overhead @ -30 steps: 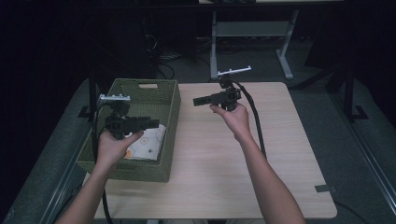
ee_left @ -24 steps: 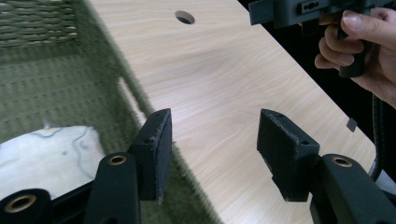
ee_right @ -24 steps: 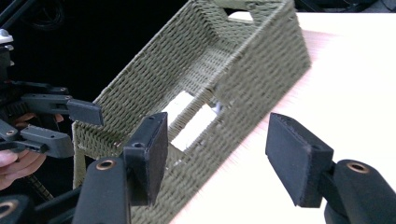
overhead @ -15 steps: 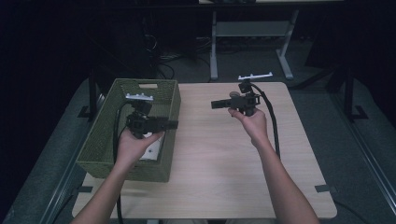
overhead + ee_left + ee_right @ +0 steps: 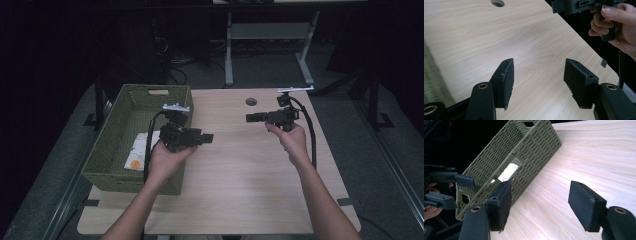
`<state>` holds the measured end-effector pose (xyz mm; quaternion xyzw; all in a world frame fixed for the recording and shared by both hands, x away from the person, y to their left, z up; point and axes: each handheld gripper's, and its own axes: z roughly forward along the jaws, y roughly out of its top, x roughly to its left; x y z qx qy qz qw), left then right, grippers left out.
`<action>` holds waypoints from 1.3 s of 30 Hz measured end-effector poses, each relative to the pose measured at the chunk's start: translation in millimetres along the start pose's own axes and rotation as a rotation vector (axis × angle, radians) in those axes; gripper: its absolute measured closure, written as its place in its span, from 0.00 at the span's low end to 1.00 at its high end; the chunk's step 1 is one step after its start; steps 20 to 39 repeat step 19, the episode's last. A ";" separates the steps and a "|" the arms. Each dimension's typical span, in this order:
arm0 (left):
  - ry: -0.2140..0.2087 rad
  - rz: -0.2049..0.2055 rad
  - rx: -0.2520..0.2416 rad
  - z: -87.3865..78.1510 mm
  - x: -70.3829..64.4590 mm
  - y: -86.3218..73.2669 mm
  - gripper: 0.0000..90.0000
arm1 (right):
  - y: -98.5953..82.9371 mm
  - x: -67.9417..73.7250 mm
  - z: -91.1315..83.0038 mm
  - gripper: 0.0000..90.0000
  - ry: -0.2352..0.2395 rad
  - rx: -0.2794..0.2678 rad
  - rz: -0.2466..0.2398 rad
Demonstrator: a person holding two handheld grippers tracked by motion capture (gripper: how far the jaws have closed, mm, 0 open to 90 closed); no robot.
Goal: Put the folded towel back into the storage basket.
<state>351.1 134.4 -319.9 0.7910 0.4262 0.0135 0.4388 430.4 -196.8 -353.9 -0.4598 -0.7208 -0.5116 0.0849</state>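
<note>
Both jaws wide and empty, the left hand-held gripper (image 5: 206,138) should dip leftward into the basket (image 5: 117,135) for the packet (image 5: 136,152), while the right hand-held gripper (image 5: 251,118) waits.

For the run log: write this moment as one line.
left claw: open, empty | right claw: open, empty | basket: table's left, white packet inside | table: bare wood

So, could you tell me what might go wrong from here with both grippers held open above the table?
1. The left gripper hangs beside the green woven basket; a careless swing could knock its near wall.
2. The white packet lies low inside the basket, so reaching it probably means going in over the rim, where the jaws might snag the weave.
3. The right gripper points toward the left one across the bare tabletop; the two could collide if both close in.
</note>
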 end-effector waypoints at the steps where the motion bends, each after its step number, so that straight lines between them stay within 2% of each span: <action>1: 0.000 0.001 0.003 3.2 -2.5 0.2 0.46 | -1.8 -2.3 -2.7 0.39 -0.002 -0.001 0.003; 9: -0.017 0.021 0.030 23.6 -18.7 0.1 0.45 | -17.4 -19.2 -21.1 0.38 -0.011 -0.014 0.031; 14: -0.028 0.043 0.048 39.2 -32.5 -1.2 0.43 | -34.3 -31.0 -35.9 0.37 -0.023 -0.015 0.050; 19: -0.043 0.056 0.058 49.0 -40.3 -2.2 0.42 | -45.4 -38.5 -48.5 0.36 -0.032 -0.019 0.056; 39: -0.043 0.056 0.058 49.0 -40.3 -2.2 0.42 | -45.4 -38.5 -48.5 0.36 -0.032 -0.019 0.056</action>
